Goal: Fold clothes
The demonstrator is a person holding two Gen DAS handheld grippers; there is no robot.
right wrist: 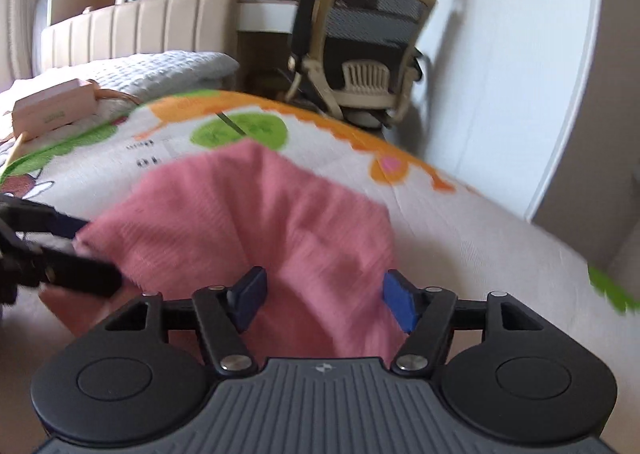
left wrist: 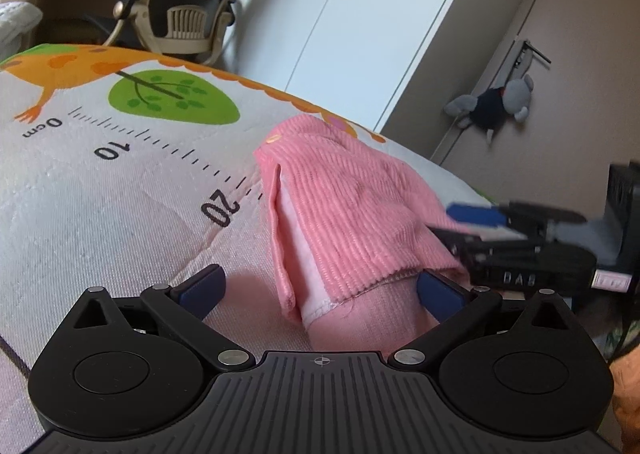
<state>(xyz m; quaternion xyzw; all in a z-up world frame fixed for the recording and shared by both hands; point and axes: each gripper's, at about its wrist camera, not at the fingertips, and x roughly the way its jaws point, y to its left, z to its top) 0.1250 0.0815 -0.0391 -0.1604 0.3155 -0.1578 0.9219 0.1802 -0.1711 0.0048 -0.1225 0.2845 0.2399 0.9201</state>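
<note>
Pink corduroy garment (left wrist: 352, 213), one, lies between two gaping tongs, left (left wrist: 320, 288) and right (right wrist: 324, 300), seemingly ungripped.

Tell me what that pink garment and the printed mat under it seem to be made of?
The pink ribbed garment looks like soft corduroy or rib knit: fine parallel ridges, paler smooth lining at the hem. The white cartoon-printed mat seems a quilted woven fabric, matte, with visible weave and stitched puckers.

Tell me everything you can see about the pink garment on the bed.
The pink garment looks like ribbed, corduroy-like cloth with a paler lining showing at a stitched hem. It lies folded and bunched on the printed mat, covering part of its ruler marks. Both open grippers, left and right, straddle its near edge.
</note>
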